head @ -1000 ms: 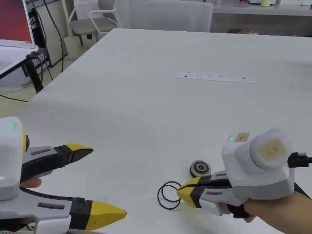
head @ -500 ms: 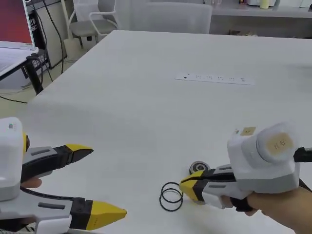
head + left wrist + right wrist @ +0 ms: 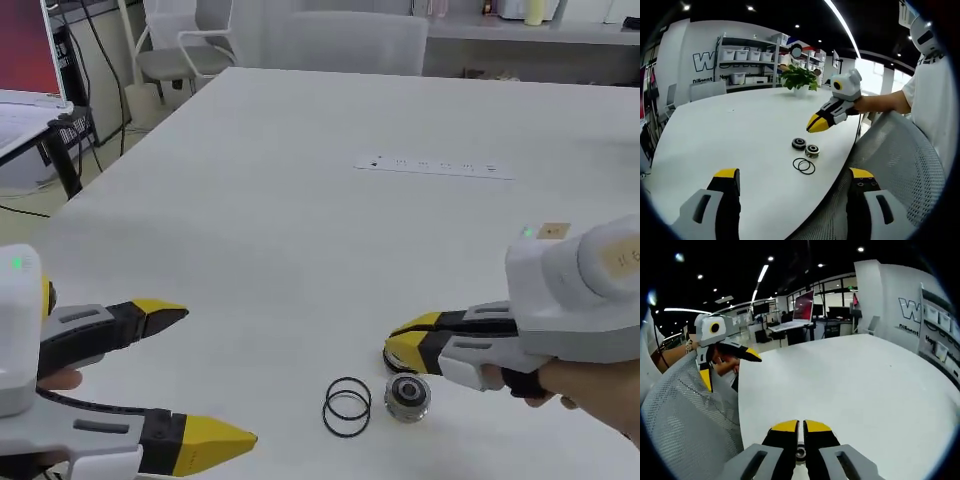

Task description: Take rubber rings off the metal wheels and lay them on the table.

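The left claw (image 3: 190, 378) hovers low over the near left of the white worktop (image 3: 300, 200), its yellow-tipped jaws spread wide and holding nothing. To its right, two black rubber rings (image 3: 347, 405) lie flat on the worktop, overlapping each other. Just beside them, not touching, sits a metal wheel (image 3: 407, 393). The left gripper view shows a second wheel (image 3: 799, 144) close behind the first. The right claw (image 3: 395, 345) hangs just above the wheels, pointing left. Its jaws are drawn together to a thin slit with no ring or wheel visibly between them. Farther back on the worktop lies a white power strip (image 3: 432, 165).
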